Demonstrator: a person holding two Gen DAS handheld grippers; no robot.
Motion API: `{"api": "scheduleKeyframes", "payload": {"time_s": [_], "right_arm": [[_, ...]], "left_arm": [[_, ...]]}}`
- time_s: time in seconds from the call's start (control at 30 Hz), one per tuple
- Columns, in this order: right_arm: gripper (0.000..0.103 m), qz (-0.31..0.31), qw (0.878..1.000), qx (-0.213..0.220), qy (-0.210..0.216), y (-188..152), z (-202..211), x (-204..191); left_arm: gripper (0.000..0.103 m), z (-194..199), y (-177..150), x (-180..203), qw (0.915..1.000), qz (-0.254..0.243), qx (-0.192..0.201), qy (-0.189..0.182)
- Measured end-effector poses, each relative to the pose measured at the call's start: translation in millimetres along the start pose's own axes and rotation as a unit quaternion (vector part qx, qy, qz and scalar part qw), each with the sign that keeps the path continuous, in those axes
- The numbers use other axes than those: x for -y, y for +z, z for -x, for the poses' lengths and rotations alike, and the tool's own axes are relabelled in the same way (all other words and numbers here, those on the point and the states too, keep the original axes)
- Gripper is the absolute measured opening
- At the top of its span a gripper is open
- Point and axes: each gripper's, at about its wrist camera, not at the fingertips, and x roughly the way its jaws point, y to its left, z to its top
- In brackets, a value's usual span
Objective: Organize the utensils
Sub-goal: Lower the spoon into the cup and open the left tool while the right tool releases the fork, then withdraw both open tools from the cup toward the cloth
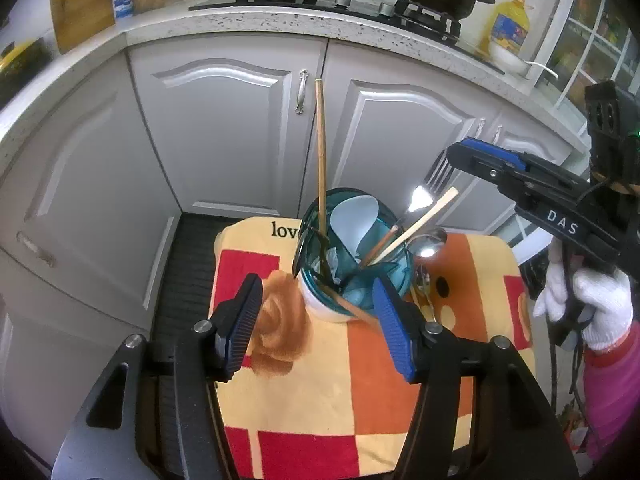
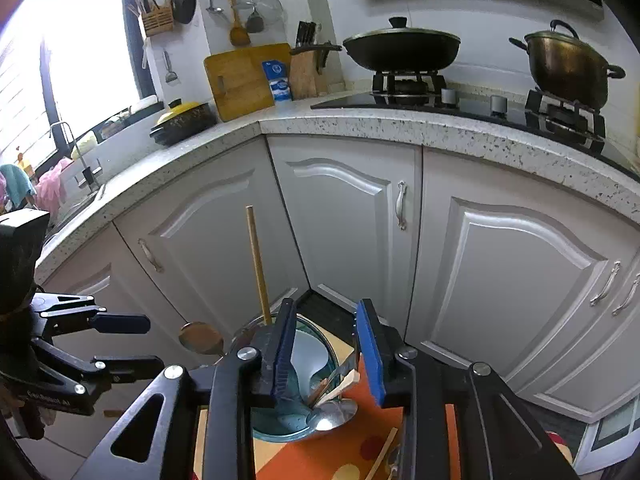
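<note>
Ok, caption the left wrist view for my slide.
Open left gripper before a blue cup of utensils.

"DAS" on the right tool [image 1: 456,152], "lov" on the checked cloth [image 1: 360,364]

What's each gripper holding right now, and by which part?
Nothing. Left gripper is wide open short of the blue utensil cup. Right gripper is open above the cup, pads clear of the utensils.

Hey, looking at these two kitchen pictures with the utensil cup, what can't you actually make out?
- Base of the blue cup: right wrist view, hidden behind the right tool.
- Chopstick on the cloth: right wrist view, cut off by the bottom edge.
- Lower ends of the fork and other utensils: left wrist view, hidden inside the cup.
- Table under the cloth: covered.
</note>
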Motion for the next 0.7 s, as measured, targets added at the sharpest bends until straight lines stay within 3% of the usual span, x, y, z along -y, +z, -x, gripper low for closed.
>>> {"api": "scheduleKeyframes", "payload": {"time_s": [0.47,0.7], "right_arm": [[0.037,0.000,1.000,-0.001,0.000,-30,37,-12],[0.038,-0.015,1.000,-0.009,0.007,-54,50,-14]], "left_arm": [[0.057,23,-27,14,0.9986,-0.004,0.036,0.039],[0.057,27,-37,20,0.9984,-0.004,0.042,0.039]]}}
